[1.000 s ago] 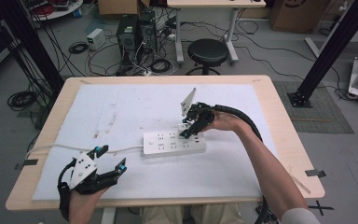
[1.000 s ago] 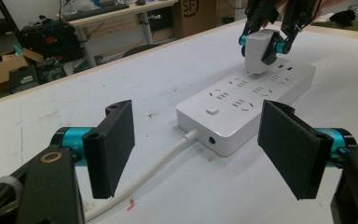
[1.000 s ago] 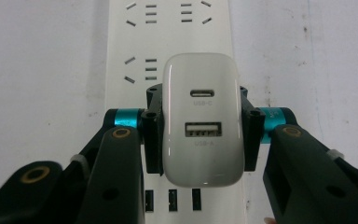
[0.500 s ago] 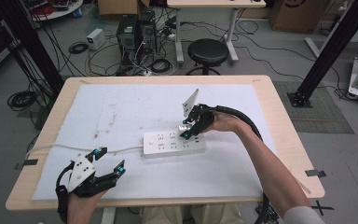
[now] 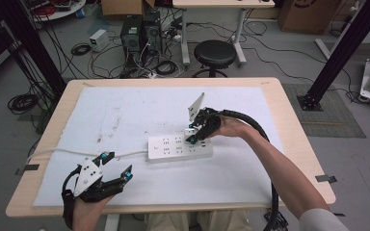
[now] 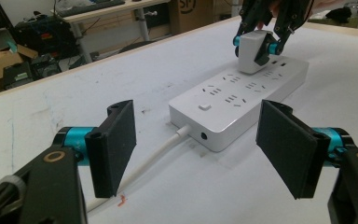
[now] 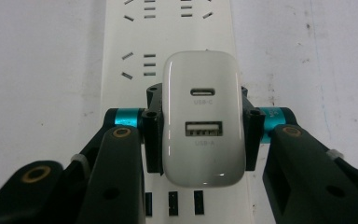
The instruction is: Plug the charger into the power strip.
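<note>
Right gripper view has the right gripper (image 7: 200,135) clamped on both sides of a white charger (image 7: 201,116), held right over the power strip (image 7: 168,37) with its 2 USB ports facing the camera. Looks like the plug-in step; I can't tell if the prongs are in yet. Next it needs a straight push down. Left gripper (image 5: 117,165) sits idle near the cord (image 6: 140,163), jaws wide apart.

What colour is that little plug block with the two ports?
White. The small rounded plastic charger block, clamped in the right gripper, shows best in the right gripper view.
</note>
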A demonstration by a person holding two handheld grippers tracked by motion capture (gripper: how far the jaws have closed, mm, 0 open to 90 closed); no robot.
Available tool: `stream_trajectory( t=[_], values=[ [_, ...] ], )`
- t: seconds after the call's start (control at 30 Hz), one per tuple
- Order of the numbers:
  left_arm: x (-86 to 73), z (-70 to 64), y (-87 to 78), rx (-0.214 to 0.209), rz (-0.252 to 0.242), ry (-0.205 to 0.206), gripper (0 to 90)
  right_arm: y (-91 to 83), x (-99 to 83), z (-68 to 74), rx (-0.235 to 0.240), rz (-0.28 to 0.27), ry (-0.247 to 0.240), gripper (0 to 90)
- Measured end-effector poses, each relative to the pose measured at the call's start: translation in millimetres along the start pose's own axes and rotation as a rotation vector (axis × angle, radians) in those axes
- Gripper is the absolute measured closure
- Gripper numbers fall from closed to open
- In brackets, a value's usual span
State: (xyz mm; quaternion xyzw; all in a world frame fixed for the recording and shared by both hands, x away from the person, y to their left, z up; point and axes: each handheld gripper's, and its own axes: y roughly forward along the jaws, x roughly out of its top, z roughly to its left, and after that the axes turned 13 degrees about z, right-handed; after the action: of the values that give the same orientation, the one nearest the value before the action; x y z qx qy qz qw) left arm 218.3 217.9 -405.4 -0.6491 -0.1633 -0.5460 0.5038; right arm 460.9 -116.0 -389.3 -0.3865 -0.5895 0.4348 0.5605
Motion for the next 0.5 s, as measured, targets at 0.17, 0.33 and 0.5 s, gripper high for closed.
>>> stream_trajectory(
  t=[0.17,0.33,0.5],
  values=[
    [-0.7,-0.3,-0.5,0.001,0.001,-0.008,28.9,0.7,-0.7,-2.4,0.009,-0.009,-0.004,64.0],
    [-0.7,-0.5,-0.6,0.001,0.004,-0.004,29.3,1.4,-1.3,-3.2,0.015,-0.01,-0.001,64.0],
    [-0.3,-0.7,1.2,-0.002,0.008,-0.006,29.6,2.5,1.8,4.3,-0.028,0.002,-0.023,64.0]
  ],
)
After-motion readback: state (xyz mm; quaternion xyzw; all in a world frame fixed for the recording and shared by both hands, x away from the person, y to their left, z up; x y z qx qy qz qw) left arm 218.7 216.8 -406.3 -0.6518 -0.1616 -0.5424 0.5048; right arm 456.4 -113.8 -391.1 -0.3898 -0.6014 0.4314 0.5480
